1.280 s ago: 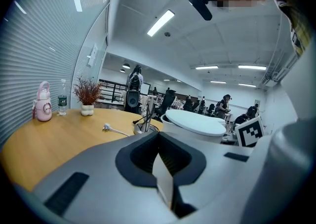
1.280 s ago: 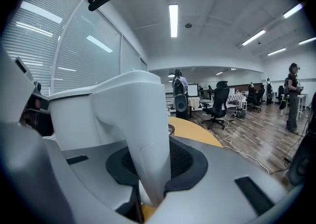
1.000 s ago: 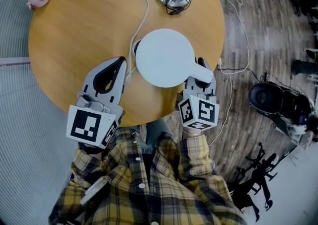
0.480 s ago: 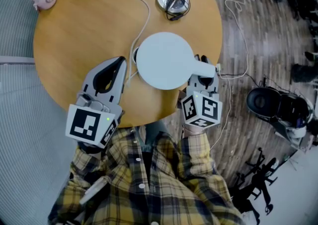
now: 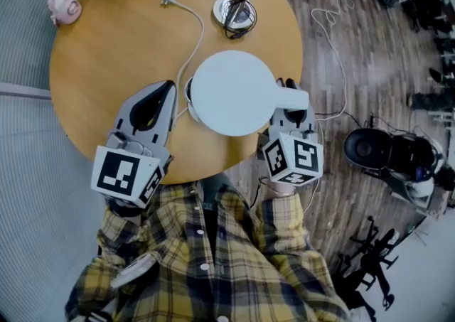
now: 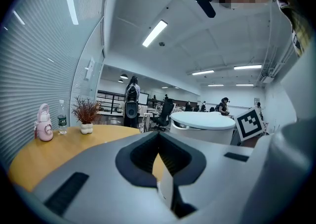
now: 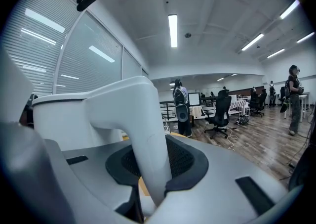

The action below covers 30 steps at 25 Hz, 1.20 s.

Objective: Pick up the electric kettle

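Electric kettle [image 5: 231,93], clamped by its handle [image 7: 148,139] in the right gripper [image 5: 289,102] alone, could be swung loose by its one-sided weight; left gripper [image 5: 169,86] closed, empty.

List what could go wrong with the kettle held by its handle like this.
1. The right gripper is clamped only on the handle of the electric kettle; the body hangs off to one side and may tilt or slip.
2. The white cord runs in under the kettle and might snag or drag along.
3. The left gripper sits close beside the kettle and could knock it.
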{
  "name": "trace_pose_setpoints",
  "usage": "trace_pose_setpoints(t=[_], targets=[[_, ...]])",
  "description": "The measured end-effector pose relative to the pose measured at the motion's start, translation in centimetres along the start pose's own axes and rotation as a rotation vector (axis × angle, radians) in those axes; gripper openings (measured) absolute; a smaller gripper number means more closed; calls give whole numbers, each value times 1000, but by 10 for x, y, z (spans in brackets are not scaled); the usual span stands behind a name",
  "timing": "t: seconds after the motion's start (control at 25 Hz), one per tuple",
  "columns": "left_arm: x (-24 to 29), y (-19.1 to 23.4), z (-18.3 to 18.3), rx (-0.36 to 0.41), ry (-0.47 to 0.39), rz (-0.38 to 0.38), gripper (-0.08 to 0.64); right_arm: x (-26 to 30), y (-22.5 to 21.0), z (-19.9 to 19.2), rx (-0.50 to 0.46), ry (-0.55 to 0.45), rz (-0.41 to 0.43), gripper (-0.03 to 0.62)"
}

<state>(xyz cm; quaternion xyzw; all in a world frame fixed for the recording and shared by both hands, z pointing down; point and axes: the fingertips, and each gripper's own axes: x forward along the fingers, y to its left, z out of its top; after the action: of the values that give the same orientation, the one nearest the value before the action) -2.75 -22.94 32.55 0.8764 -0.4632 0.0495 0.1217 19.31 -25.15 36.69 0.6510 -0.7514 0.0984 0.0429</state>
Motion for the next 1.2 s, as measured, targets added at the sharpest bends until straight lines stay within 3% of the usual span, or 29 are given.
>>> trace_pose_setpoints(t=[0.44,0.8,1.2], targets=[[3,-27,35,23,-62,-10,3,-24,-15,52,54,-28,49,95],[1,-45,53,35,-97,-16,3,-50,-14,103,32,-90,109,95],[-5,-59,62,52,-111,-16,3,-71,-8,115,14,-88,172,95]])
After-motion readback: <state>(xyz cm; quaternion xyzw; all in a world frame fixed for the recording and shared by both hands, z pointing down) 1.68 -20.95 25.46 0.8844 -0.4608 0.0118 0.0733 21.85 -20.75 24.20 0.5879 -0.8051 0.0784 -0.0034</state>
